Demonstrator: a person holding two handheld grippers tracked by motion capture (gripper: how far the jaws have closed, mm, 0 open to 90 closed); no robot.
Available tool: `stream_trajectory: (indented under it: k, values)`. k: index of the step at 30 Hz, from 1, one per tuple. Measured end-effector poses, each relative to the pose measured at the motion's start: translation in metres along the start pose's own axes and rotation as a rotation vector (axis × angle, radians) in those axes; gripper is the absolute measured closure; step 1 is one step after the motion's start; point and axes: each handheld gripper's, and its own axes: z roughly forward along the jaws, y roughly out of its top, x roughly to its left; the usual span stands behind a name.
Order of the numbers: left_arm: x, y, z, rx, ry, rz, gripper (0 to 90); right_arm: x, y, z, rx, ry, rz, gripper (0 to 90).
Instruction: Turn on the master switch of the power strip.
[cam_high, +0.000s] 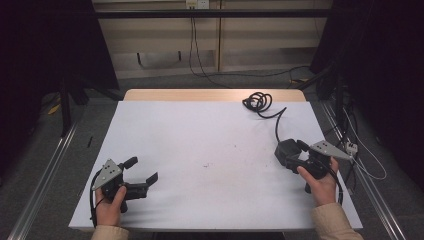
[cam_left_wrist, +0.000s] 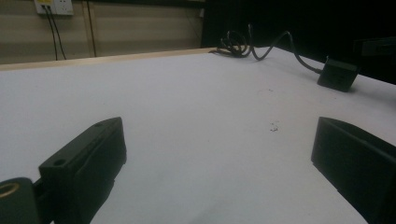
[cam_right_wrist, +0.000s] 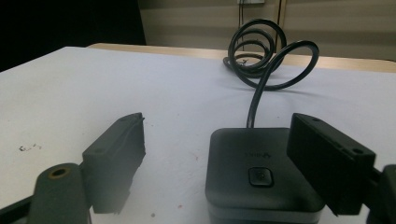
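We record: right tool (cam_right_wrist: 215, 163) spread around black box (cam_right_wrist: 261, 172), not pinching; left tool (cam_left_wrist: 215, 168) spread above table (cam_high: 200, 140).

Left hand (cam_high: 109, 202) low near the table edge, left gripper (cam_high: 145, 176) jaws spread wide, right hand (cam_high: 320, 182) opposite, right gripper (cam_high: 292, 152) jaws parted too

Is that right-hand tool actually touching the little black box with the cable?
Cannot tell. In the right gripper view the right tool is open around the black box: left jaw clearly apart, right jaw overlapping its edge.
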Motion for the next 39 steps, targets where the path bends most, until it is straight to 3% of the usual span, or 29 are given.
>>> stream_trajectory:
  k: [11,39]
  values:
    - [-0.001,0.0,0.002,0.004,-0.004,-0.001,2.9,0.005,0.001,-0.005,-0.003,0.033,0.003,15.9]
    - [0.0,0.0,0.002,-0.003,-0.005,-0.004,2.9,0.025,-0.008,-0.016,0.015,0.088,-0.05,12.7]
